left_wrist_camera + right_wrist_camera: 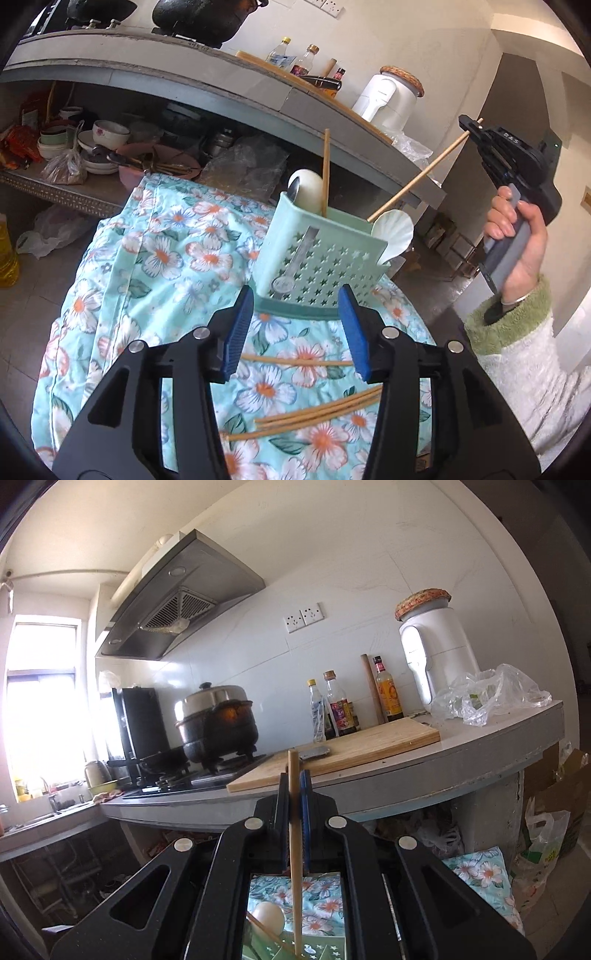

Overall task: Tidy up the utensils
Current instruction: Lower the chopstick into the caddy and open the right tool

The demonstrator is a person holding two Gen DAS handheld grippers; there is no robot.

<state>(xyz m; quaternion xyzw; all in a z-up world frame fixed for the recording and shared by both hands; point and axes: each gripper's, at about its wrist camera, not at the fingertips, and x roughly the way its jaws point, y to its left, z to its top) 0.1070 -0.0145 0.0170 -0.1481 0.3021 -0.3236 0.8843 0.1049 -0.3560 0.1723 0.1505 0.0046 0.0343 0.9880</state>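
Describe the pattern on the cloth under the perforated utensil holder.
Light blue cloth printed with white, orange-centred flowers and green leaves; clearest in the left wrist view.

Floral cloth (155,258) over surface; green holder (314,258), loose chopsticks (321,413) on it.

Blown-out daylight from the window (40,701), soft shadows, heavy fisheye bending, dark vignetted corners.

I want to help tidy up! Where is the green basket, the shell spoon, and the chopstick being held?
green basket (325,266): left wrist view, its star-holed front wall.
shell spoon (393,230): left wrist view, its white bowl.
held chopstick (294,849): right wrist view, mid-shaft below the jaws.
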